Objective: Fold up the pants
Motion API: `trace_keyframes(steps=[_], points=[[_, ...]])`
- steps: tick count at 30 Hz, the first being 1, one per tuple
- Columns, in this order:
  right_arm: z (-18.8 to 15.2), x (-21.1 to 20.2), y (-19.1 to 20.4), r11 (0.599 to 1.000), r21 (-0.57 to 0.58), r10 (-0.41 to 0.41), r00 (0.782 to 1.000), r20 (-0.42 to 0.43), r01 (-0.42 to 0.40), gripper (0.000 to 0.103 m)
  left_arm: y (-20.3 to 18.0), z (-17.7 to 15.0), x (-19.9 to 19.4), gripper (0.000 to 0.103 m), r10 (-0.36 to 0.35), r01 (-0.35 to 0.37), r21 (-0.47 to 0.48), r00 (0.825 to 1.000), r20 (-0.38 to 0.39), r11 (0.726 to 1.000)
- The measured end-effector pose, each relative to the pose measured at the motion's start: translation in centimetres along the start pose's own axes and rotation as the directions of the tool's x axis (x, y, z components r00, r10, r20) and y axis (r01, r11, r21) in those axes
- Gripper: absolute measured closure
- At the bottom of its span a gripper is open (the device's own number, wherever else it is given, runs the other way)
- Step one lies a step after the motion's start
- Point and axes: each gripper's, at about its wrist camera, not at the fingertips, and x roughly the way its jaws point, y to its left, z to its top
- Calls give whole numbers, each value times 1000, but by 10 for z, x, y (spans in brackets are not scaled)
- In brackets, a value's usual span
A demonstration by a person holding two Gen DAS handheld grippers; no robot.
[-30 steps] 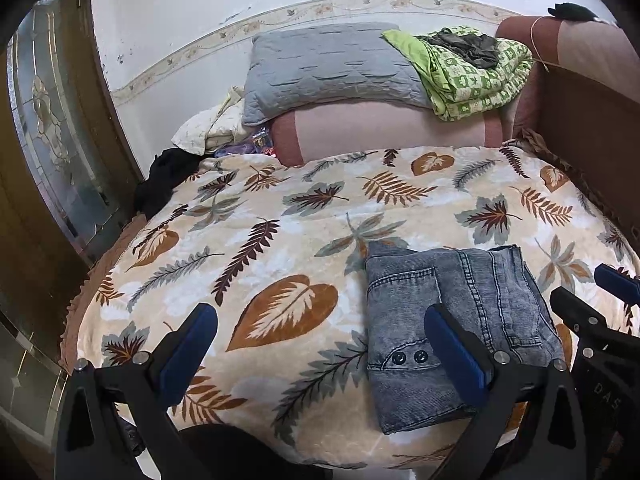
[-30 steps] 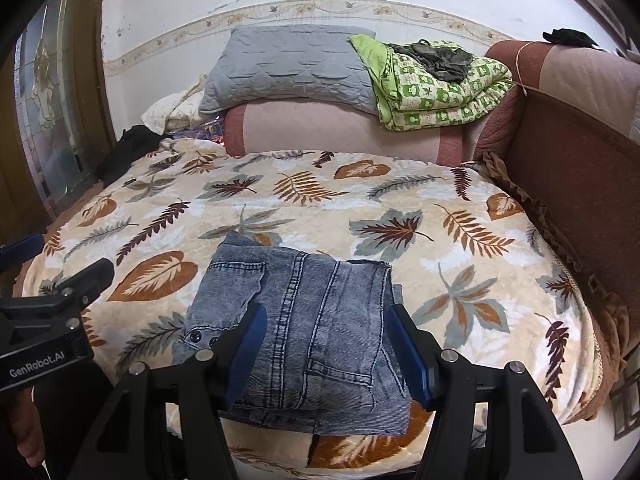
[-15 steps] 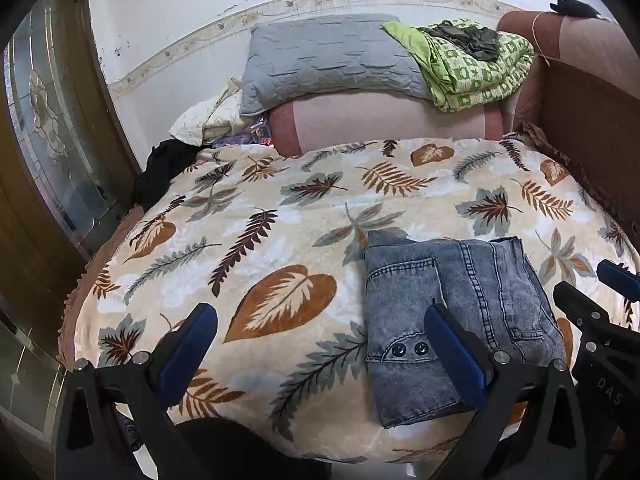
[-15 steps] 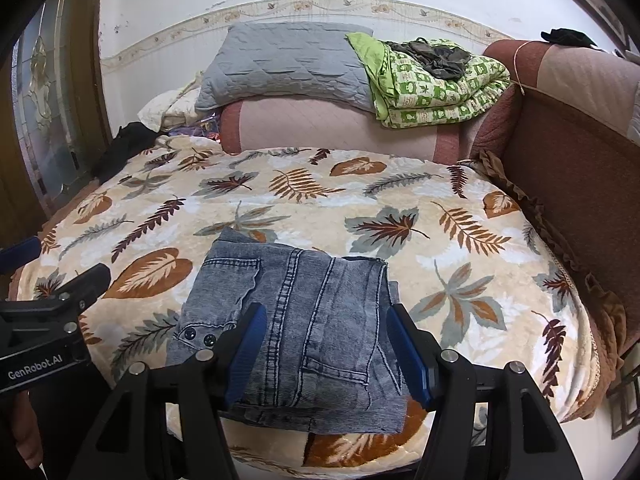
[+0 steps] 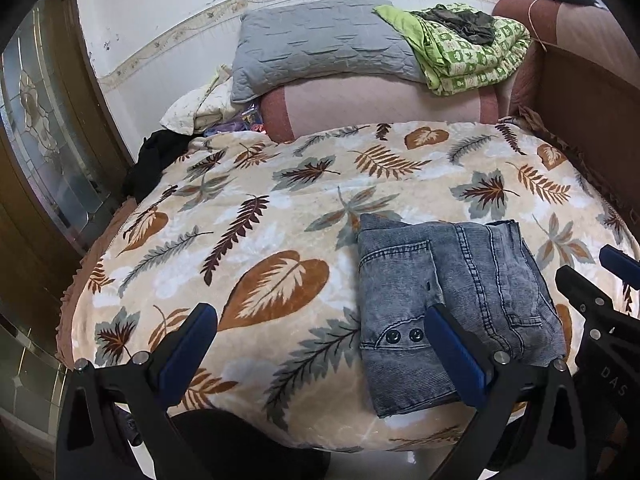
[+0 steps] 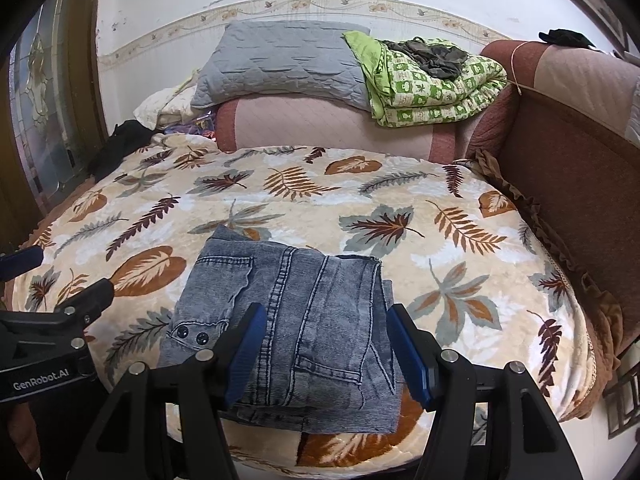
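Folded pants [image 6: 296, 320] lie on blanket [image 6: 400, 208] directly ahead of right gripper [image 6: 328, 344]; left gripper [image 5: 320, 344] alongside, both spread wide, empty

Bed [image 5: 280, 184] was covered with cream leaf-print blanket [image 6: 420, 208]. Folded grey denim pants [image 6: 304, 320] lay flat on blanket near front edge. Black garment [image 5: 156, 160] was bunched at far left corner. Pink bolster [image 6: 340, 124] sat along head end, grey pillow [image 6: 280, 64] and green quilt [image 6: 432, 80] stacked on it.
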Motion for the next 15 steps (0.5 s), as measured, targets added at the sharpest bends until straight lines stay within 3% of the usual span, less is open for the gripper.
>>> trace_keyframes(steps=[15], points=[[1, -3, 1, 1000, -4, -5, 1000, 10, 5, 37, -4, 3, -12, 0, -24, 22, 40, 998, 64, 999]])
